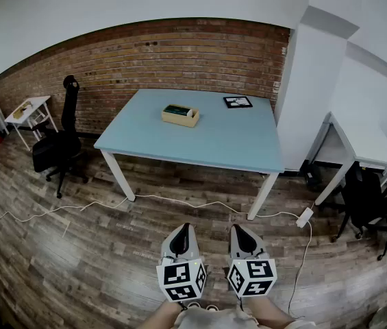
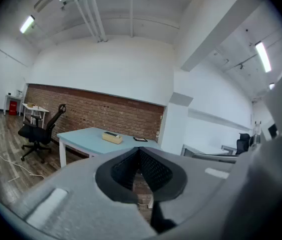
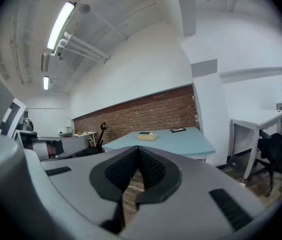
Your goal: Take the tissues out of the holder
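A tan wooden tissue holder (image 1: 180, 115) with a dark slot on top sits near the middle of a light blue table (image 1: 248, 149). It also shows small and far off as the holder (image 2: 112, 137) in the left gripper view and the holder (image 3: 147, 136) in the right gripper view. My left gripper (image 1: 183, 232) and right gripper (image 1: 240, 231) hang side by side low in the head view, over the wooden floor, well short of the table. Both are shut with nothing between their jaws, tips meeting at the left gripper (image 2: 140, 150) and the right gripper (image 3: 139, 150).
A black framed tablet or picture (image 1: 238, 102) lies at the table's far right corner. A black office chair (image 1: 59, 144) stands left of the table, a white cable (image 1: 179, 203) trails across the floor in front, and a white pillar (image 1: 309, 81) and white desk (image 1: 364, 142) stand to the right.
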A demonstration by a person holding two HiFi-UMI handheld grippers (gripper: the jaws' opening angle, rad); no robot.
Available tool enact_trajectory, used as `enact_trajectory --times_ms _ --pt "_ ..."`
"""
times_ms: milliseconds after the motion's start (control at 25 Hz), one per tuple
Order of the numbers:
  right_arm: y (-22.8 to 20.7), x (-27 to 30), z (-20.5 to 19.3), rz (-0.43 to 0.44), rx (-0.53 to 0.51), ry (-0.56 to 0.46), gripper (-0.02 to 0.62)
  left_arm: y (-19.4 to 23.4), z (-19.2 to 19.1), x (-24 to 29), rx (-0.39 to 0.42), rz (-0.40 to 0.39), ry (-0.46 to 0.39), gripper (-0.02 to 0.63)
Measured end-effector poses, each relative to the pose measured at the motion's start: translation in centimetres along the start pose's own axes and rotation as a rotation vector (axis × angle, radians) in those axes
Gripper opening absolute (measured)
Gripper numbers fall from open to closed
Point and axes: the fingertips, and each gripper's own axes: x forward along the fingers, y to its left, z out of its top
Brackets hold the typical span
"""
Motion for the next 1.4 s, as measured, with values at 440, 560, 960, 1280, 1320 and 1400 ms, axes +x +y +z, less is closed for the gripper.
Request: enact_trajectory --times_ms 440,560,960,1280,1320,1400 --pt "0.2 0.3 0.1 -0.005 -0.005 0.005 0.005 0.0 0.2 0.5 -0.001 -0.014 0.003 0.008" --pt "0.7 1.0 -0.2 0.011 0.019 0.003 0.005 0.7 0.1 0.7 -0.006 -0.013 0.006 0.008" --pt "2.6 3.4 -1.5 0.008 0.081 -0.007 0.005 6.5 -0.1 1.4 -0.012 0.004 0.017 0.008" --pt "2.0 7.3 -1.8 -0.011 0.084 0.019 0.005 9.1 0.0 4.5 -0.015 0.021 0.030 0.008" --pt "2.0 7.9 -1.6 -0.009 0.084 0.018 0.006 9.4 0.1 5.1 -0.015 0.022 0.031 0.008" --pt "1.7 9.3 -1.4 -0.005 0.085 0.018 0.006 9.8 0.2 6.3 -0.016 0.027 0.033 0.008"
